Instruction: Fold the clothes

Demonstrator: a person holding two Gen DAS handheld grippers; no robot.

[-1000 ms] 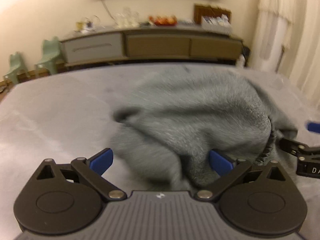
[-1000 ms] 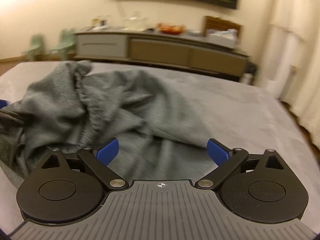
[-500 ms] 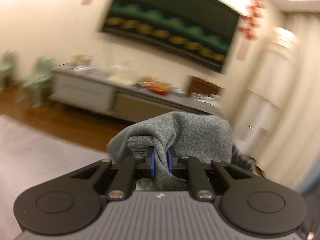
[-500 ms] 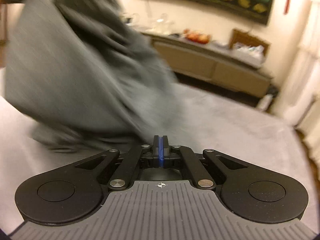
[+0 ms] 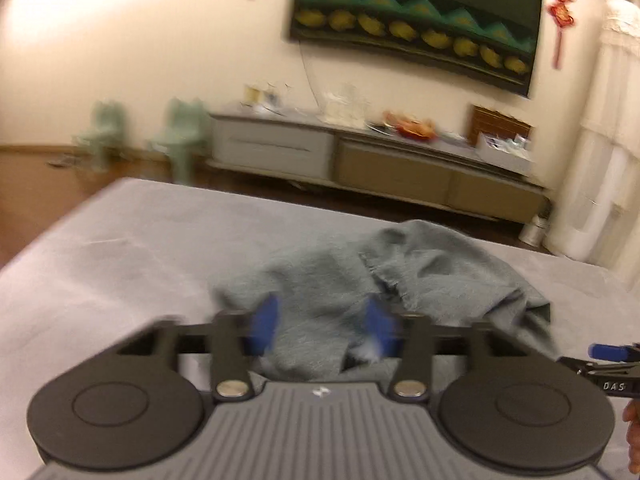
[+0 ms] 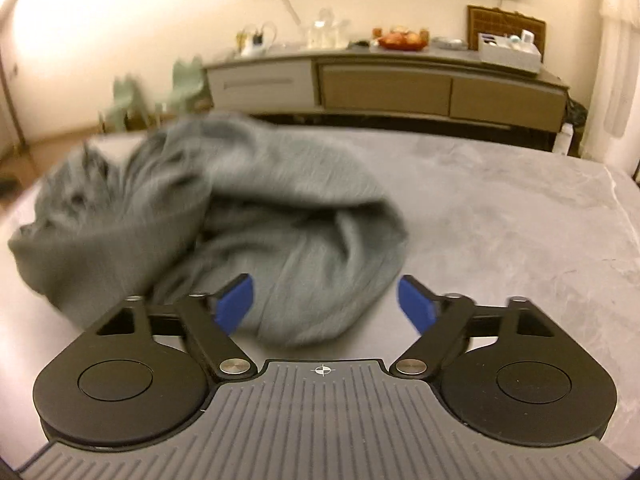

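Motion blur smears the grey garment [image 6: 224,216] and the sideboard's [image 5: 360,160] small clutter beyond telling.

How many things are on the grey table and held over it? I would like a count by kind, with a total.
Grey garment: 1
Grippers: 2, left gripper and right gripper, both opening, neither gripping the cloth
Total: 3

Each gripper [image 6: 325,300] is built of black linkage arms with silver pivot screws, blue pads [image 6: 234,302], round black discs and a ribbed grey body.
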